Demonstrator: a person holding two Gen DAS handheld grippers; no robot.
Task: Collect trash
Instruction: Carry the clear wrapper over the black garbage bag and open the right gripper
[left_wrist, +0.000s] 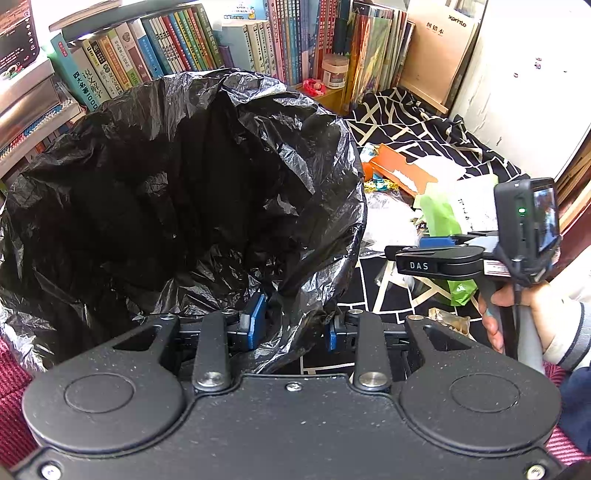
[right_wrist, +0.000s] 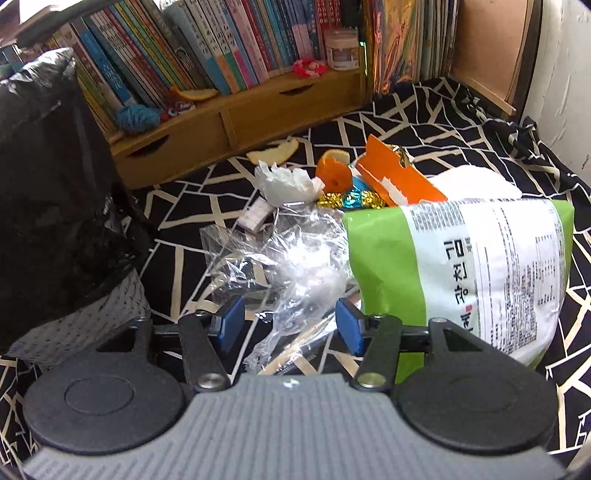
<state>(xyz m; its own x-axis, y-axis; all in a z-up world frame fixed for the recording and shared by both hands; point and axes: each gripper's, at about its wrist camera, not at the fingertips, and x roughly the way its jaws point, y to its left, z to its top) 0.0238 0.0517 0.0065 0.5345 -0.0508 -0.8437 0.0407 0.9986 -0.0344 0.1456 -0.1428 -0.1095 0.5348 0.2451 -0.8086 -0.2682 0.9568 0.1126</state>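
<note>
A black trash bag gapes open and fills the left wrist view. My left gripper is shut on its near rim, with plastic pinched between the blue pads. In the right wrist view my right gripper is open over crumpled clear plastic wrap, which lies between the pads without being pressed. A green and white snack bag lies just to its right. Behind are an orange carton, a white tissue, orange peel and shiny candy wrappers. The right gripper shows right of the bag.
The litter lies on a black cloth with white lines. A wooden drawer unit with rows of books and a small jar closes the back. The bag lines a grey mesh bin at left. A white wall stands right.
</note>
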